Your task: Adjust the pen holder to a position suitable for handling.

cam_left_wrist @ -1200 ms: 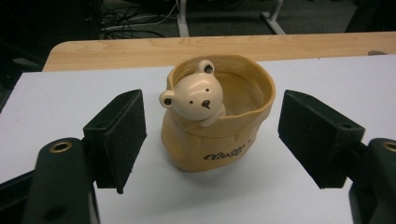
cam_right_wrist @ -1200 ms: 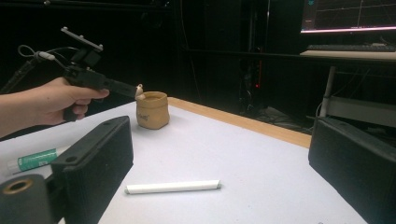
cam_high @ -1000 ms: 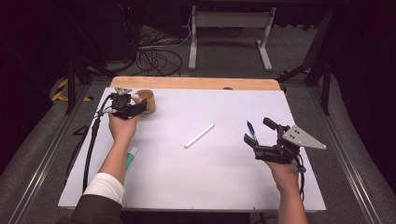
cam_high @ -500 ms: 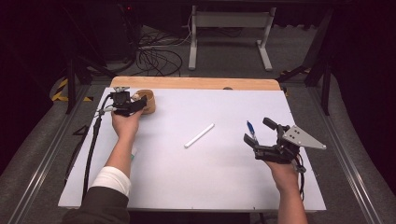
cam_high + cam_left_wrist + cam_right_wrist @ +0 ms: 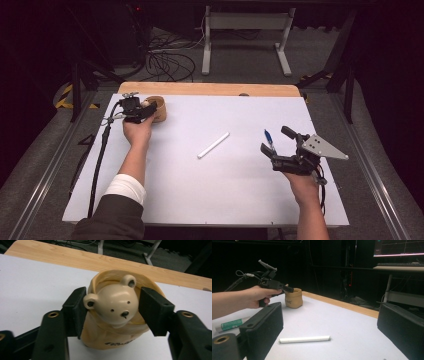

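Table is covered in white, dark room behind. Beside the tan pouch, the left gripper stays jaws spread around a bear figure; right gripper unchanged, wide, empty.

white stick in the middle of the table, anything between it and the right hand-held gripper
Nothing visible does. The white stick lies alone on the bare white table, straight ahead of the open right hand-held gripper. The tan pouch and green-labelled tube sit well off to the side.

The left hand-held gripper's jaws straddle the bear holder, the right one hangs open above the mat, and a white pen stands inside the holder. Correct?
Not quite. The white pen lies flat on the mat mid-table, per the high view. The rest holds.
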### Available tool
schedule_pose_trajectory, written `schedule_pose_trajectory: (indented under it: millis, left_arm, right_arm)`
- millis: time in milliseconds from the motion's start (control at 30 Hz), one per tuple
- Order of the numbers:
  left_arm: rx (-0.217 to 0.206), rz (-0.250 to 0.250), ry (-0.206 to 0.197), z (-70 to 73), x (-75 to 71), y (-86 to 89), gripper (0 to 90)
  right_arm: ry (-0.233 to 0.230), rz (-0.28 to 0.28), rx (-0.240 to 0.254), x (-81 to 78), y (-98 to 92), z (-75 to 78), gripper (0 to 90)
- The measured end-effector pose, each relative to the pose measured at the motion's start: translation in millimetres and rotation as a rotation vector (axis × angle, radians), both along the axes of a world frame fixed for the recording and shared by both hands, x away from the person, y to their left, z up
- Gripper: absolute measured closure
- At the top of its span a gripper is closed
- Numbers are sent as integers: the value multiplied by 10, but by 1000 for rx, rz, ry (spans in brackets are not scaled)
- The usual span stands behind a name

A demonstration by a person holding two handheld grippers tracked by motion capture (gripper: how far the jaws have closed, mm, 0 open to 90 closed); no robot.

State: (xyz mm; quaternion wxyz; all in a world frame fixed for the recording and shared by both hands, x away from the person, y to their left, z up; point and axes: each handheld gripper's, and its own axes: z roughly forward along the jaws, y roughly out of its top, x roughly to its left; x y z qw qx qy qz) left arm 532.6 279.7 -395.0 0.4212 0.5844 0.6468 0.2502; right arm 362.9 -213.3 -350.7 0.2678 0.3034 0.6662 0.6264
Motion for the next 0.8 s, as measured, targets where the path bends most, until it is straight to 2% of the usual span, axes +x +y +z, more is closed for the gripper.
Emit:
schedule_pose_trajectory:
  millis: [100,267,433,633,800]
  left_arm:
    - [14,0,-4,-2,1,19,498]
    - [11,2,-6,5,1,24,538]
    - [31,-27,16,52,-7,9,553]
    - [18,-112,39,67,-55,-40,557]
    - [29,-209,28,129,-170,-125,558]
  right_arm:
    - [-3,-4,-1,3,2,-3,75]
    - [-7,-17,4,-3,2,-5,80]
    - [-11,-27,13,-10,-7,-1,84]
    - [-15,-28,14,-7,1,-5,84]
    - [-13,-29,16,-12,9,-4,84]
